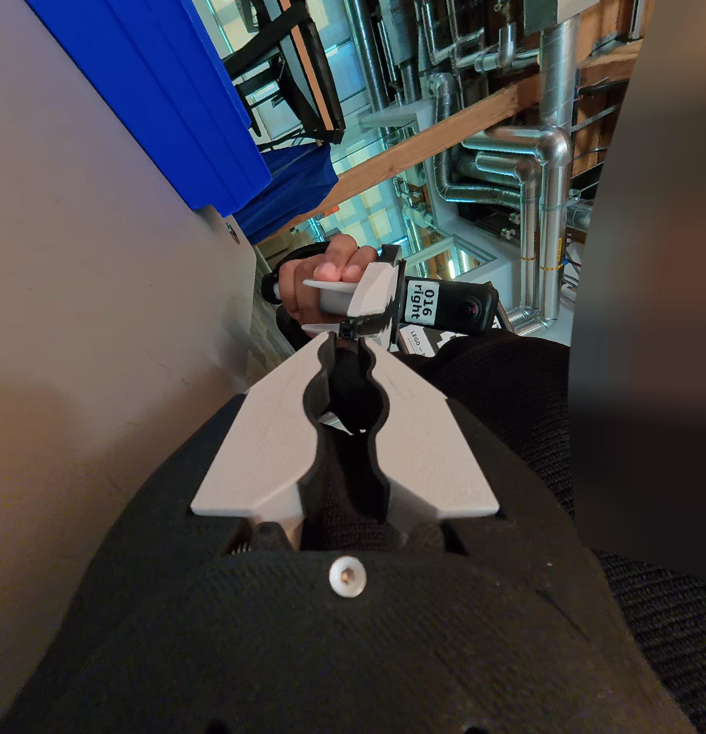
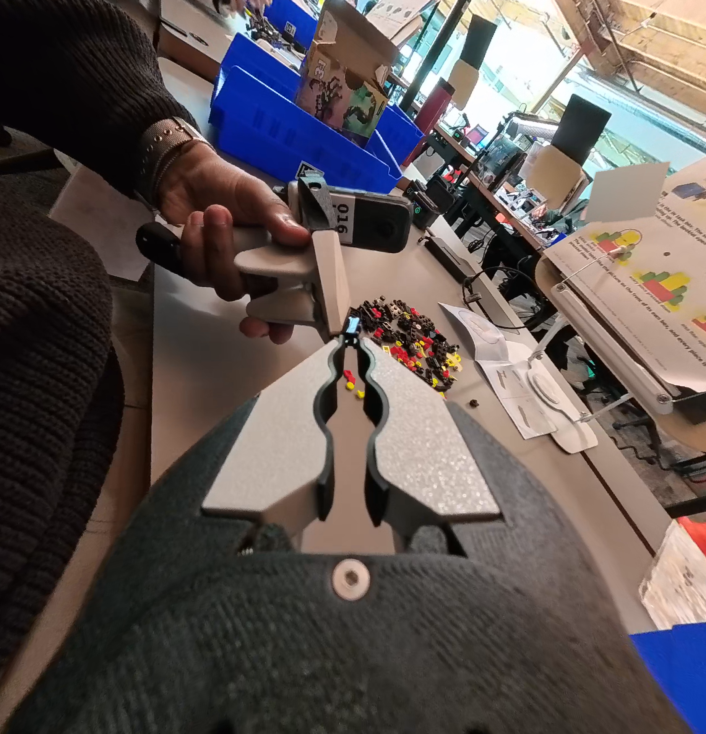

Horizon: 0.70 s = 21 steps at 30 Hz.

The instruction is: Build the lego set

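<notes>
My left gripper (image 1: 344, 342) is shut on a small black lego piece (image 1: 345, 332). My right gripper (image 2: 349, 340) is shut on a small black and blue lego piece (image 2: 353, 326). The two grippers meet tip to tip above the table, and the pieces are touching. The right gripper (image 1: 353, 327) shows ahead in the left wrist view, held by a hand. The left gripper (image 2: 337, 331) shows in the right wrist view, held by a hand with a dark sleeve. A pile of loose black, red and yellow bricks (image 2: 414, 337) lies on the table (image 2: 224, 357) just beyond the tips.
An open instruction booklet (image 2: 502, 369) lies right of the pile. Blue bins (image 2: 303, 147) stand at the back, one holding the lego box (image 2: 343, 79). A stand with a printed sheet (image 2: 641, 278) is at the right. A blue bin (image 1: 144, 99) also shows in the left wrist view. The grippers are tip to tip, or close to it.
</notes>
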{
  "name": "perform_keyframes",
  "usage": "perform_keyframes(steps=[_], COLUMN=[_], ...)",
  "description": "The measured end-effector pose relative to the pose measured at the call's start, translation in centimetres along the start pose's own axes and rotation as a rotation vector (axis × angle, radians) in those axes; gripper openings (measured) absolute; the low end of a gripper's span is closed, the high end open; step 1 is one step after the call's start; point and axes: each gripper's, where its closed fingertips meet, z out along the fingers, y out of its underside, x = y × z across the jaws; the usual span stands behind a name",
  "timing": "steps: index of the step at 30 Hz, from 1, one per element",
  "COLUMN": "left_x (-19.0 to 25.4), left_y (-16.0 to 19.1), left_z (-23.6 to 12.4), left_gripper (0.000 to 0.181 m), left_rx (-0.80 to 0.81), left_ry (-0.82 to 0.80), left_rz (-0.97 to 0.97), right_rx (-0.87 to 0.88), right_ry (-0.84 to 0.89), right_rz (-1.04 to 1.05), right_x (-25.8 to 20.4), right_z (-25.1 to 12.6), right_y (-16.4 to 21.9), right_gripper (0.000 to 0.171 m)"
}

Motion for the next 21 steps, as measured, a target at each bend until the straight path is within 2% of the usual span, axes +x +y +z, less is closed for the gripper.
perform_keyframes(steps=[15,21], left_x=[1.0,0.8], left_y=[0.7,0.3], left_z=[0.2,0.0], left_gripper=[0.005,0.008], left_rx=[-0.038,-0.02], left_ry=[0.081,0.066], left_rz=[-0.054,-0.042], right_rx=[0.053,0.016], right_ry=[-0.084,-0.03], right_rz=[0.014,-0.043], right_x=[-1.2,-0.8], right_z=[-0.5,-0.2], right_y=[-0.7,-0.4], right_gripper=[0.004,0.004])
